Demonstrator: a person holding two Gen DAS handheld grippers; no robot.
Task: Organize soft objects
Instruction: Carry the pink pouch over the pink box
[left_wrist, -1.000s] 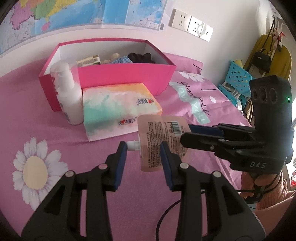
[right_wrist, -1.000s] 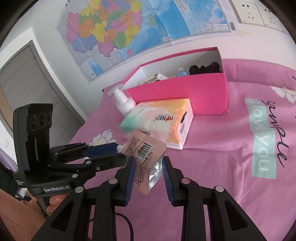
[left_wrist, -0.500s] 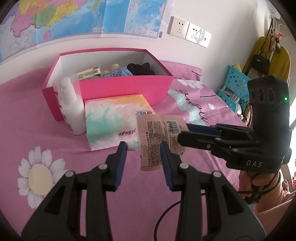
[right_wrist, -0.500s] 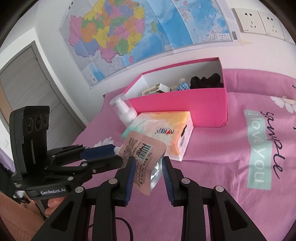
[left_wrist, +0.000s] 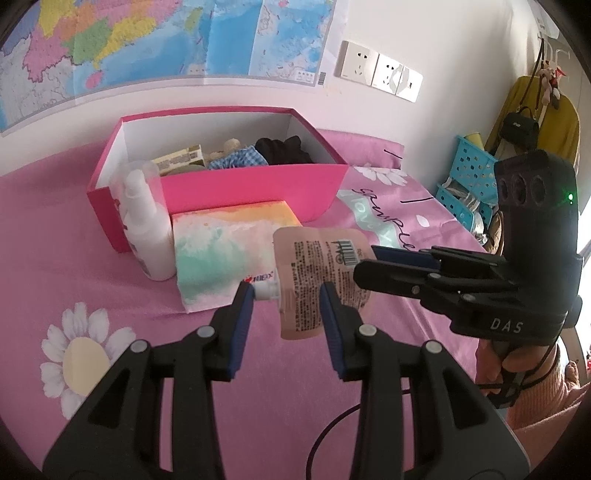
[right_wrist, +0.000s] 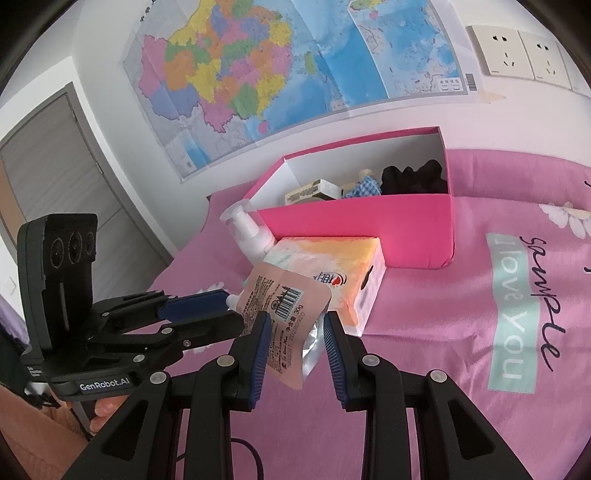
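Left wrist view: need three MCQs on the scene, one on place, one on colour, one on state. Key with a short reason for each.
1. Where is the tissue pack relative to the pink box?
A) inside it
B) outside, in front of its near wall
C) on top of its rim

2. What colour is the pump bottle?
A) white
B) blue
C) black

3. What state is the pouch in?
A) lying flat on the bedspread
B) held up in the air by both grippers
C) dropped into the box

Key:
1 B: the pack lies on the bedspread against the box's front, next to the bottle.
2 A: its body and pump head are both white.
3 B: the left gripper and the right gripper are closed on it, clear of the bedspread.
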